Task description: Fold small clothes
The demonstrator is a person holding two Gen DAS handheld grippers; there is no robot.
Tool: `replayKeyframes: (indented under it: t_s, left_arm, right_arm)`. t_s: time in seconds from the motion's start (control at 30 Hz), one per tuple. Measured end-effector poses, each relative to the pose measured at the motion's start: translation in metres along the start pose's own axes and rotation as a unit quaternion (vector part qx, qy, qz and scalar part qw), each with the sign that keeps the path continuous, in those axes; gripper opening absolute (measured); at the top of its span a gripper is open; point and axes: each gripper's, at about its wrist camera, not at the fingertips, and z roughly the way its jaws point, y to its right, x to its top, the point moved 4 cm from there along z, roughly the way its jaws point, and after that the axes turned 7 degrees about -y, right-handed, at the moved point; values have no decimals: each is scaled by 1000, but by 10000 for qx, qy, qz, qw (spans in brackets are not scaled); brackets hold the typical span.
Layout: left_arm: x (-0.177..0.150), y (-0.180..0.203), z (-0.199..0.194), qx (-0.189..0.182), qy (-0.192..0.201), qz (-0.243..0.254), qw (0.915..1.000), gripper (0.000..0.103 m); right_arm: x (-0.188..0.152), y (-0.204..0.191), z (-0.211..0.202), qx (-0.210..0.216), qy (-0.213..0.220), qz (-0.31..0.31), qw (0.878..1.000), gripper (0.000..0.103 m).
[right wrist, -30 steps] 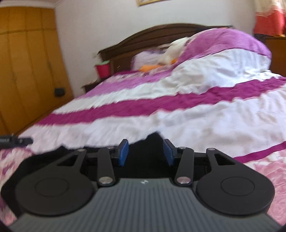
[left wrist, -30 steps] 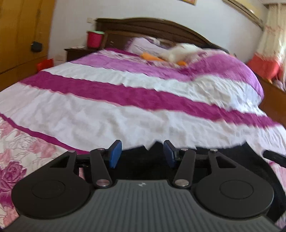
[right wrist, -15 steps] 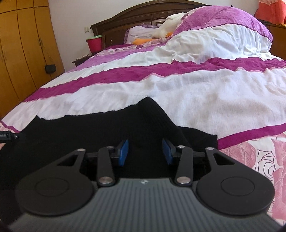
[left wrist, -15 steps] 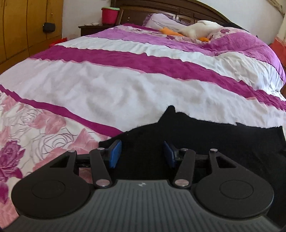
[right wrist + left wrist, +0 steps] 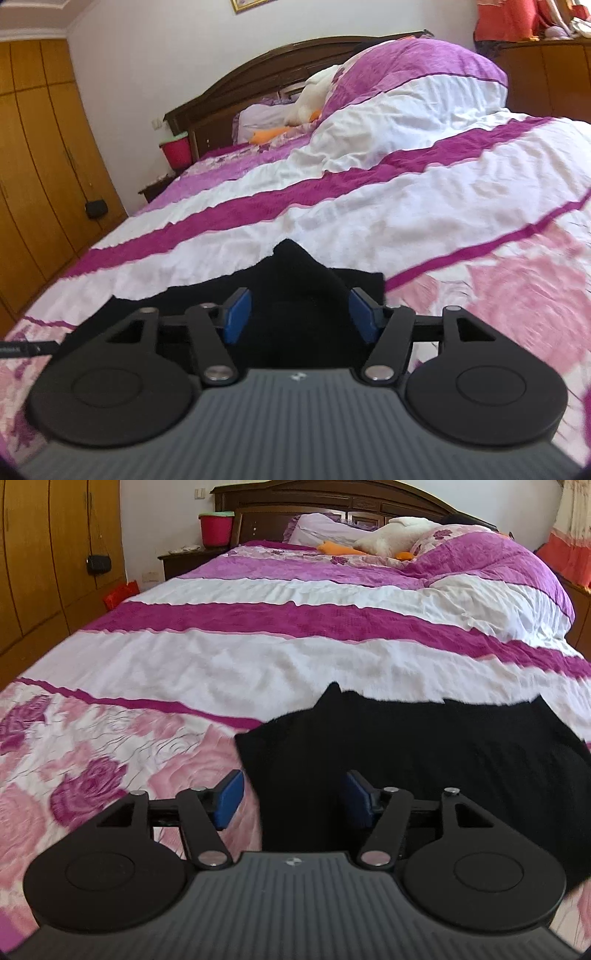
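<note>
Now the black cloth [image 5: 424,753] lies flat near the foot edge of the bed [image 5: 258,664]. The left gripper [image 5: 293,797] and right gripper [image 5: 301,314] have just been opening their jaws, cloth between them, unpinched. Both should slide out slowly so the fold stays neat.

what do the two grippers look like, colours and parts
The left gripper and right gripper look alike: a grey ribbed body with a small logo at the front edge, flanked by two round matte black discs. Black link arms with silver pivot screws carry two fingers faced with blue pads. No cables, sleeves or hands show in either wrist view.
</note>
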Motion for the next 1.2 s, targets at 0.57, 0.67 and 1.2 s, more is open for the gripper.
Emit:
replayKeyframes:
  t_s: [0.57, 0.67, 1.2]
  left_arm:
    - [-38, 0, 12, -159, -303, -168, 9993, 84]
    - [-41, -5, 19, -267, -304, -292, 9988, 87]
    - [-43, -9, 22, -386, -269, -402, 9981, 90]
  right_arm:
    - [-51, 35, 5, -219, -445, 796, 9956, 66]
    - [-53, 30, 10, 161, -468, 958, 9942, 66]
    - [-60, 27, 35, 787, 19, 1441, 9864, 60]
